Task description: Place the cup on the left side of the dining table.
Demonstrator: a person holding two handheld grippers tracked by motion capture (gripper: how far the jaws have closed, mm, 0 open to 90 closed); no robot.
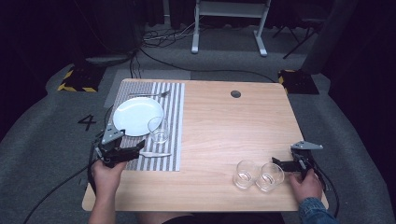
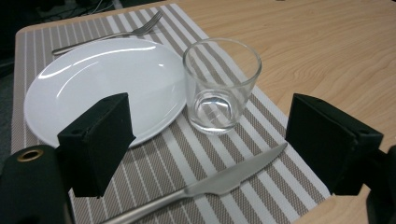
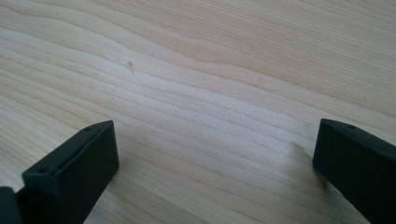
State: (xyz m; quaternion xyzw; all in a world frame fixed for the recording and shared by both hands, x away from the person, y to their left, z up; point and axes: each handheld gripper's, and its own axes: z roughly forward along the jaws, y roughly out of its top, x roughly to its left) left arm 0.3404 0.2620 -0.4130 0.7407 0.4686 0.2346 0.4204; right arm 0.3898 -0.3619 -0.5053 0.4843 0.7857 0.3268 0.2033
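On the left part of the wooden table (image 1: 224,126) lies a striped placemat (image 1: 175,116), and on it a white plate (image 1: 135,114) with a fork (image 1: 149,94) beyond its far rim. A clear empty glass (image 1: 159,129) stands upright on the mat, touching or just overlapping the plate's right edge. A table knife (image 1: 156,154) lies along the near side of the mat, its blade pointing right.

The left gripper (image 1: 122,150) hovers over the mat's near left corner, held by the person's left hand (image 1: 106,171). Its jaws stand wide apart with nothing between them. From the left gripper view the glass (image 2: 222,86) sits ahead between the two jaws, well clear of both, and the knife (image 2: 219,182) crosses low in front of them; this view also shows the knife's serrated edge and the plate (image 2: 102,84) just behind the left jaw.

Over at the near right, two more empty glasses (image 1: 246,174) (image 1: 271,176) stand side by side, touching or almost so. The right gripper (image 1: 287,164) is just beside the right-hand one, held by the right hand (image 1: 306,184) in a denim sleeve (image 1: 314,210). The right gripper view shows its jaws spread open over bare wood grain (image 3: 196,102), empty.

A round cable hole (image 1: 236,94) marks the table's far side. Beyond stand a white frame (image 1: 229,23) and cables on grey floor (image 1: 56,112).
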